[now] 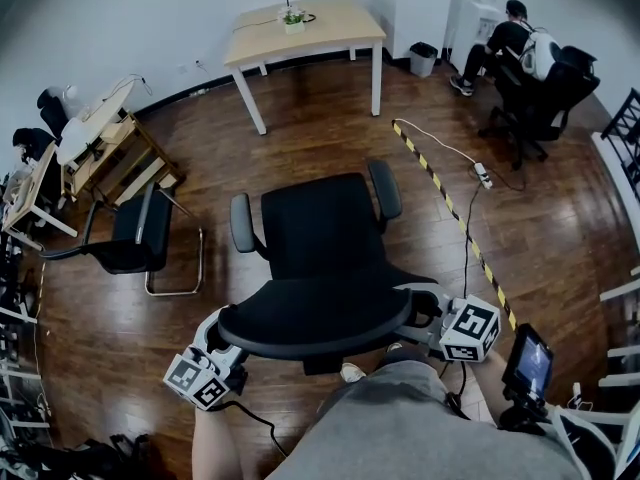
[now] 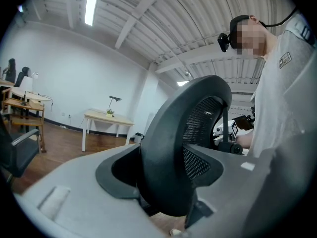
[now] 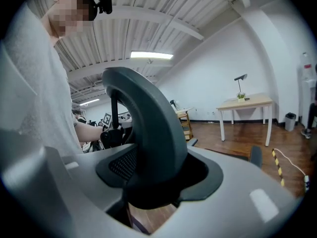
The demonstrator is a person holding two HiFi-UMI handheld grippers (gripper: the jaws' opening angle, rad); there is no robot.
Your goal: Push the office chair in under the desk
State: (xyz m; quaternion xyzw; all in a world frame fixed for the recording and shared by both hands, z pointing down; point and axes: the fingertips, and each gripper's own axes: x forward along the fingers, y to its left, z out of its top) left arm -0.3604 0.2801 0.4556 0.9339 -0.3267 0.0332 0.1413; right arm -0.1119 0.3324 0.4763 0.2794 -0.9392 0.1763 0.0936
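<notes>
Dark wood floor, whole room. Office chair is mid-floor, seat facing the desk, backrest toward the operator. Chair and desk are well apart, with bare floor between them. Nothing is under the desk. The desk is light wood with white legs, at the far wall.

Second black chair with a chrome sled frame is to the left, beside a wooden rack. A seated person is at the far right corner.

Left gripper is at the left end of the backrest's top rim and right gripper at the right end, one per corner, both roughly level.

Left gripper view: jaws are spread wide, with the thick backrest rim filling the gap. It is seated against both, so it is clamped on the chair.

Right gripper view: same picture. The rim is wedged between wide-set jaws and gripped.

Yellow-black striped floor strip runs diagonally to the right of the chair, with a white power strip beside it. A grey bin stands right of the desk. A small potted plant sits on the desktop.
</notes>
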